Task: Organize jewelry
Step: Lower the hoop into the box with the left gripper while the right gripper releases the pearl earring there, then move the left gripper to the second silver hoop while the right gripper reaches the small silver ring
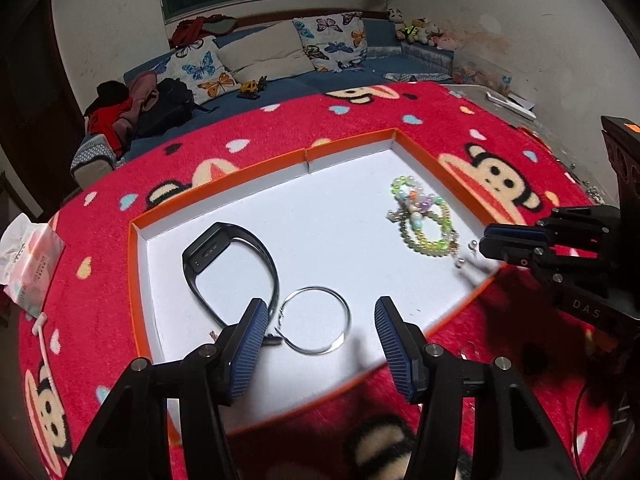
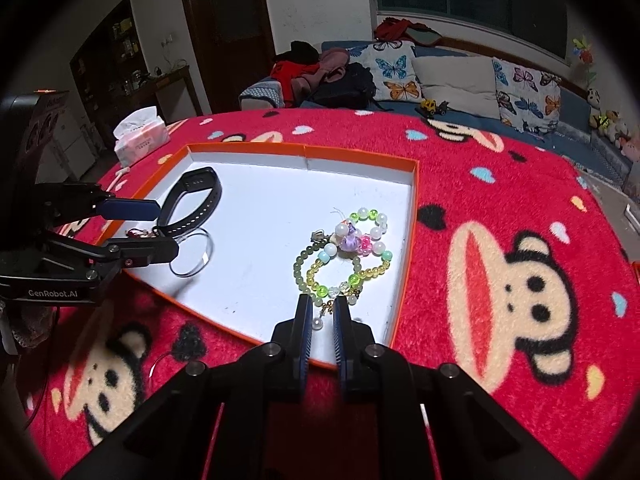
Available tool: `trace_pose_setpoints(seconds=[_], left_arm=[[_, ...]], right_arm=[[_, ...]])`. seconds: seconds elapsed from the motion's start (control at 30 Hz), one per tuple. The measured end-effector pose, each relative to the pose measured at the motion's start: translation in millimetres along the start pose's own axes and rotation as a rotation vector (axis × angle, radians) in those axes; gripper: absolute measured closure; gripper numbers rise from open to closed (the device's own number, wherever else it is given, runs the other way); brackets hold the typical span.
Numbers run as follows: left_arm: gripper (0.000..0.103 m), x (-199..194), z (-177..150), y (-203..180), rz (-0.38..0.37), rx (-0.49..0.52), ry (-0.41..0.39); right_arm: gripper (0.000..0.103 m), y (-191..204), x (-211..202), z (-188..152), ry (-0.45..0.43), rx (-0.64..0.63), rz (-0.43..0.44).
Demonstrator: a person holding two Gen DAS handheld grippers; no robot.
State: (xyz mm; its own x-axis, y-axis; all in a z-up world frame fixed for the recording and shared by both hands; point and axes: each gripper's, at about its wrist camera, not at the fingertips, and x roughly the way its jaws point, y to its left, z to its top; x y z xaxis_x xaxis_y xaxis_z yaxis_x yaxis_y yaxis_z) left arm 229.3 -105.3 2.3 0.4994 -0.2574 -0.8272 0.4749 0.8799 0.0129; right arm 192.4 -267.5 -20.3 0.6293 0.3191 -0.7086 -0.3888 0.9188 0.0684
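A shallow white tray with an orange rim (image 1: 348,148) (image 2: 304,150) lies on a red monkey-print blanket. In it are a black fitness band (image 1: 232,264) (image 2: 196,200), a thin silver hoop (image 1: 316,320) (image 2: 192,256) and a heap of coloured bead bracelets (image 1: 424,216) (image 2: 348,252). My left gripper (image 1: 320,316) (image 2: 168,228) is open just above the tray, and the hoop lies loose between its fingers. My right gripper (image 2: 323,312) (image 1: 486,240) is shut to a narrow slit at the tray's near corner. A small pearl charm (image 2: 318,322) shows in that slit; I cannot tell whether it is pinched.
The red blanket (image 1: 400,108) (image 2: 500,200) covers the whole work surface. A pink tissue pack (image 1: 28,264) (image 2: 140,136) sits off the tray's left end. Behind is a blue sofa with butterfly pillows (image 1: 336,40), bags and toys.
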Motion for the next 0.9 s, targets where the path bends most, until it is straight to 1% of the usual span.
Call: trace_pose_setpoints(seconds=[0.07,0.2,0.3,0.43,0.57,0.7,0.83,0.9], left_arm=[[0.043,-8,-4,-5,-0.004,0.006,-0.004],[0.043,-23,-15,-18,-0.017,0.026,-0.001],[0.043,-28,-27,-29,-0.034,0.034,0.015],[0.043,-27,-41,-43,-0.071,0.037,0.049],[0.043,-20,-53,-59,-0.092,0.043,0.087],[0.043,-11,-59,-68,-0.125,-0.005,0.126],[0.043,0,-57,-71,-0.122,-0.070,0.158],[0.043,5,-55,-71,-0.118,-0.119,0.170]], right_arm=[[0.089,2,-4,-1,-0.001,-0.009,-0.001],[0.084,2,-15,-5,-0.011,-0.013,-0.006],[0.084,-1,-20,-9,-0.011,-0.006,-0.010],[0.084,2,-26,-15,-0.003,-0.018,0.000],[0.084,8,-29,-23,0.009,-0.044,-0.002],[0.084,10,-29,-29,0.008,-0.040,0.010],[0.083,7,-28,-31,0.006,-0.026,0.018],[0.083,5,-26,-32,0.007,-0.018,0.022]])
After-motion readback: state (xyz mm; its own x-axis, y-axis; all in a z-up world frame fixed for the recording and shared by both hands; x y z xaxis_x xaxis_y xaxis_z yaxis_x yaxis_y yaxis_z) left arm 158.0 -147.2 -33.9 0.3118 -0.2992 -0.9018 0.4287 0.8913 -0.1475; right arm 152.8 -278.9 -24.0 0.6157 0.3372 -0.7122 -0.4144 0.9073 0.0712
